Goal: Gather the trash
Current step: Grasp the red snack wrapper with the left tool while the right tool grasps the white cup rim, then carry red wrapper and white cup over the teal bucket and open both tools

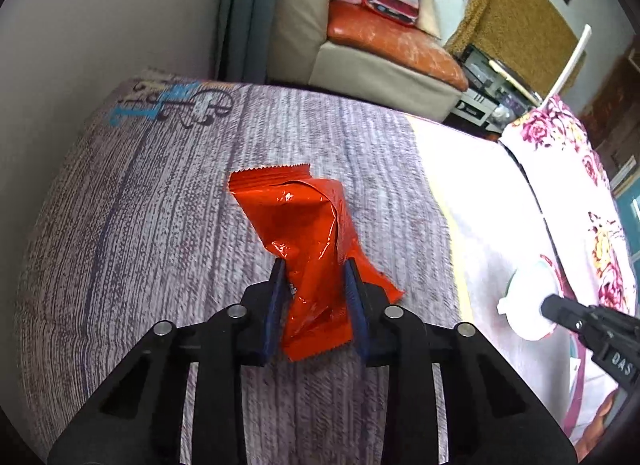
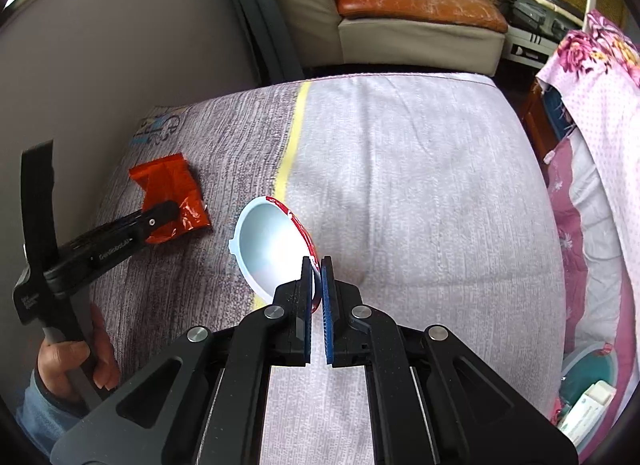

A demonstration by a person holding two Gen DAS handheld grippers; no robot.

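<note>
- The left gripper [image 1: 314, 293] is clamped on a crumpled orange snack wrapper [image 1: 304, 233] above the grey patterned table cover [image 1: 160, 225].
- The right gripper [image 2: 317, 285] is pinched tight on the rim of a round white container lid [image 2: 272, 245], tilted up off the cover.
- Both pieces look collected; dropping them in a bin remains, and no bin is clearly visible.

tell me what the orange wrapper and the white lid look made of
Wrapper: thin glossy plastic or foil film, by the look; it crinkles, shines and has a zigzag-cut end. Lid: seemingly thin moulded plastic, smooth and matt white inside, with a small tab and red print on the rim; coated paper can't be ruled out.
</note>
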